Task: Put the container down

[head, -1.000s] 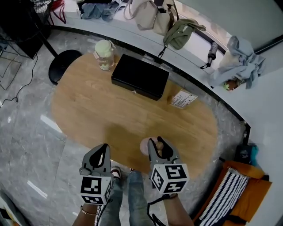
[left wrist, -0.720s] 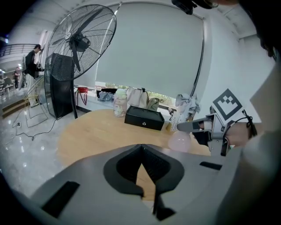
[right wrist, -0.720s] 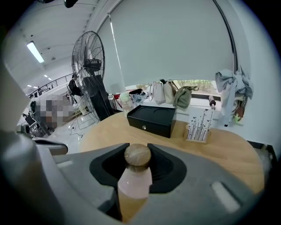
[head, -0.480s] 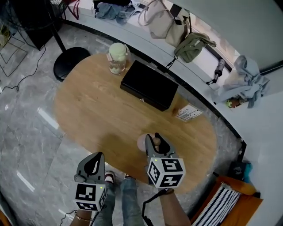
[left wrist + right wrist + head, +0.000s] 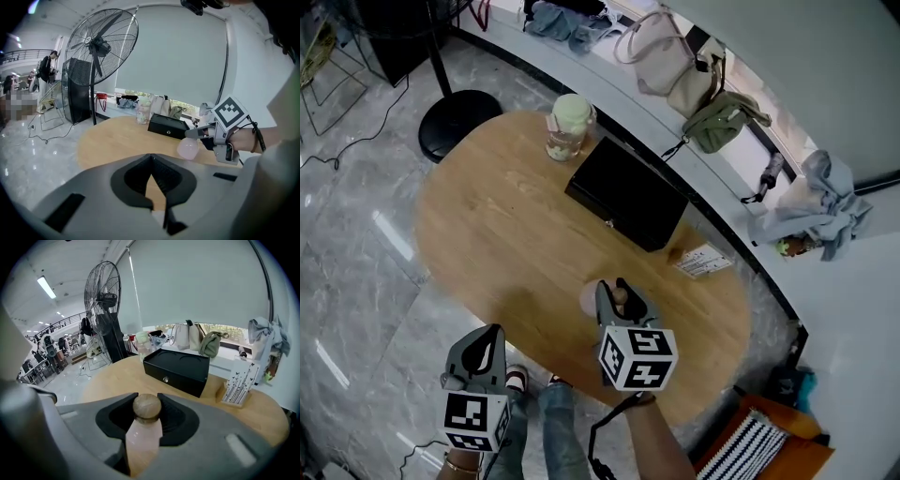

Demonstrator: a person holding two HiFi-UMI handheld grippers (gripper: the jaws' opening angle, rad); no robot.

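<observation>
Pale pink translucent container with a round brown wooden stopper (image 5: 143, 430) comes in over the oval light wooden tabletop (image 5: 516, 234)
We see the right gripper (image 5: 616, 300) clamped on it, further in from the near edge than a second ago and seemingly not yet touching wood, so we judge the set-down close; the left gripper (image 5: 151, 161), jaws together and empty, hangs off that edge.
</observation>
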